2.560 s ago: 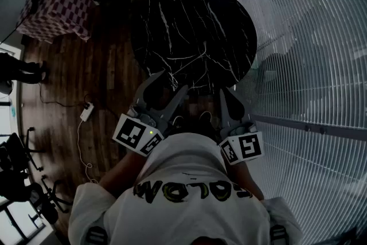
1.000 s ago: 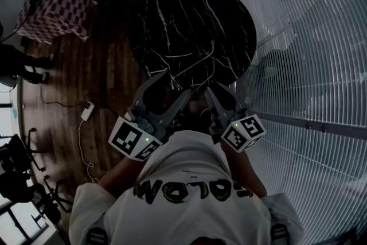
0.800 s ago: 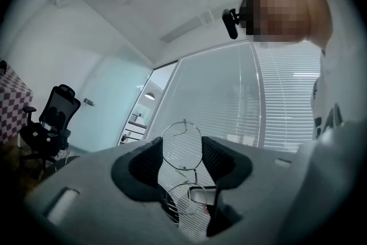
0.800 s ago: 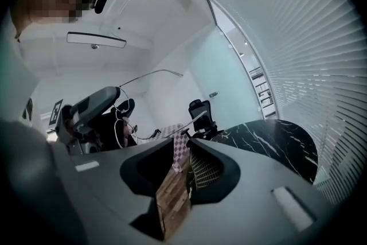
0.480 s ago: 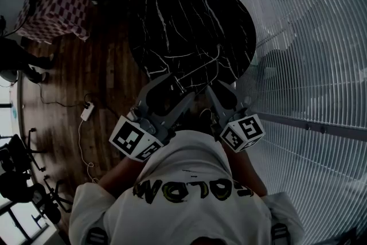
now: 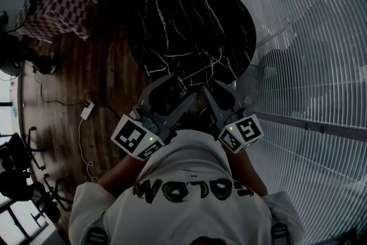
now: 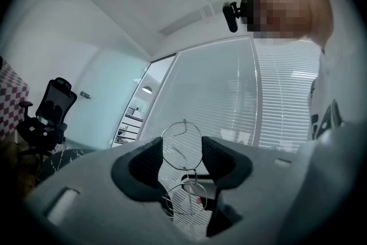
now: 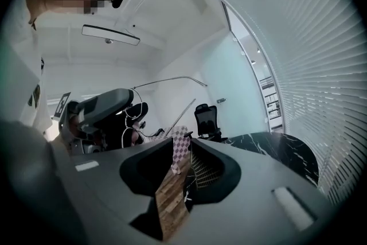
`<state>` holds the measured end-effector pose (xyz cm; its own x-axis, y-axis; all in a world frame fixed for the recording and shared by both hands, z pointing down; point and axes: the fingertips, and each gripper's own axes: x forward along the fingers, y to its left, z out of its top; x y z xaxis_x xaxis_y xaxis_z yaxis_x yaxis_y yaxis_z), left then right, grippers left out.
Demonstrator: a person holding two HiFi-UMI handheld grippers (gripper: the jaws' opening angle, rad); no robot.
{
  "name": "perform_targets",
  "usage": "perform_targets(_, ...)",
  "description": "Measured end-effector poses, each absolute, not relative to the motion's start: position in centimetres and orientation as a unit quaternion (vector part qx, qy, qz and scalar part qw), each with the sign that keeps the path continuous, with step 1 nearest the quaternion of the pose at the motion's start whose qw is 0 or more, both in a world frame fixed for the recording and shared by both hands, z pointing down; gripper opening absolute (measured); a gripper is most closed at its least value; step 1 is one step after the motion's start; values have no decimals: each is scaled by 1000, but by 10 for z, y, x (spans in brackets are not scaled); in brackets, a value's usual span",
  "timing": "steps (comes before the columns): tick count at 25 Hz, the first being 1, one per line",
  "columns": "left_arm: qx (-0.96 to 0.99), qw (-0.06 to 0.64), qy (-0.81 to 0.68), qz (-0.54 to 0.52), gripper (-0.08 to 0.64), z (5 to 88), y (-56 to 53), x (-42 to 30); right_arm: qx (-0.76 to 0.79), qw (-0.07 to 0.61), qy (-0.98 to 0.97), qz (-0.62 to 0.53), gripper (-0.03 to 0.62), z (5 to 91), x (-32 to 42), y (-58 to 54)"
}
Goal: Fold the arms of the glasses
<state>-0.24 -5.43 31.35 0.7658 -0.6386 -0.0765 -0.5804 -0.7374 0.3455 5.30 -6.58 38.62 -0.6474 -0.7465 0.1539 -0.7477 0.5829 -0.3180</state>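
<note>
Thin wire glasses [image 7: 184, 181] with round lenses stand on end between the jaws of my left gripper [image 7: 182, 149], which is shut on the frame. One lens pokes out past the fingertips. In the right gripper view the glasses [image 8: 135, 113] hang from the left gripper [image 8: 100, 103], and one temple arm [image 8: 172, 80] sticks out sideways. A second arm slants down towards my right gripper [image 8: 182, 143]. Its jaws have just been opening, with a narrow gap and nothing pinched between them. In the head view both grippers, left [image 6: 179, 86] and right [image 6: 215, 88], sit close together by the person's chest.
The round black marble table [image 6: 195, 26] lies just ahead of the grippers. White blinds [image 6: 309, 37] fill the right side. A checkered cloth [image 6: 57, 3] is at the far left, a power strip [image 6: 86, 112] on the wooden floor. An office chair [image 7: 49, 117] stands behind.
My right gripper has drawn in towards the left one and rolled, its marker cube turning. The left gripper has hardly moved. The person at the left edge has stepped away.
</note>
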Motion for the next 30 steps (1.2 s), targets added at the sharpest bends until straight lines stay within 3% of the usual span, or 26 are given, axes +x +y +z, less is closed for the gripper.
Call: perform_targets(30, 930, 153, -320, -94, 216, 316, -46, 28, 363, -3, -919, 153, 100, 370, 48, -43)
